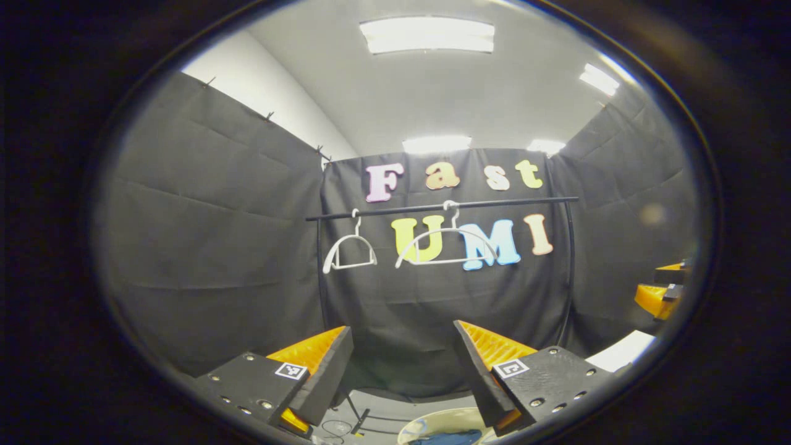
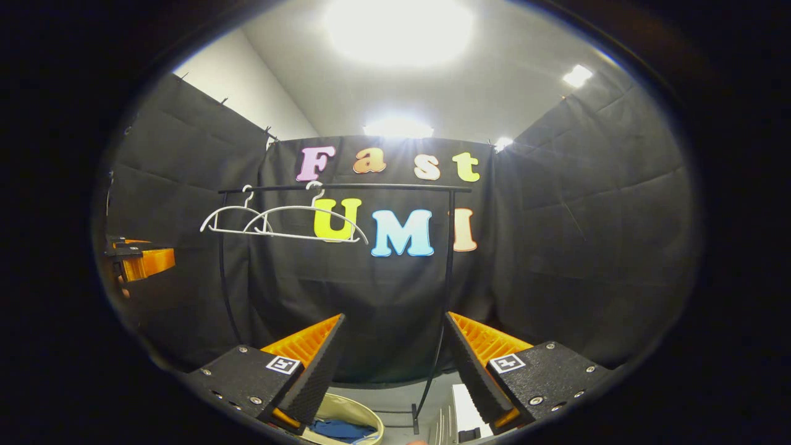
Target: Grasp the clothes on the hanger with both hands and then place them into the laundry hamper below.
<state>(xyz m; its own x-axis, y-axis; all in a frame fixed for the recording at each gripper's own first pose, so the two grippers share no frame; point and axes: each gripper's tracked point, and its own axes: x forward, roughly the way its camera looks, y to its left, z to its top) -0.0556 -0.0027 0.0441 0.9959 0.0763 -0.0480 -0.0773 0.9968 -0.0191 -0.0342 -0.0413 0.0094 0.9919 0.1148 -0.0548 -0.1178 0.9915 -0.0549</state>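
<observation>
Both fingers of the left hand-held gripper (image 1: pixel 401 364) stand wide apart with nothing between them, raised above the laundry hamper (image 1: pixel 426 426), whose pale rim shows just below with blue clothes (image 1: pixel 448 437) lying inside. Likewise the right hand-held gripper (image 2: pixel 392 358) is spread wide and holds nothing; the hamper and the blue clothes sit under its left finger. Farther back, two bare white hangers (image 1: pixel 446 247) hang side by side on the black rail (image 1: pixel 442 207) of the rack.
</observation>
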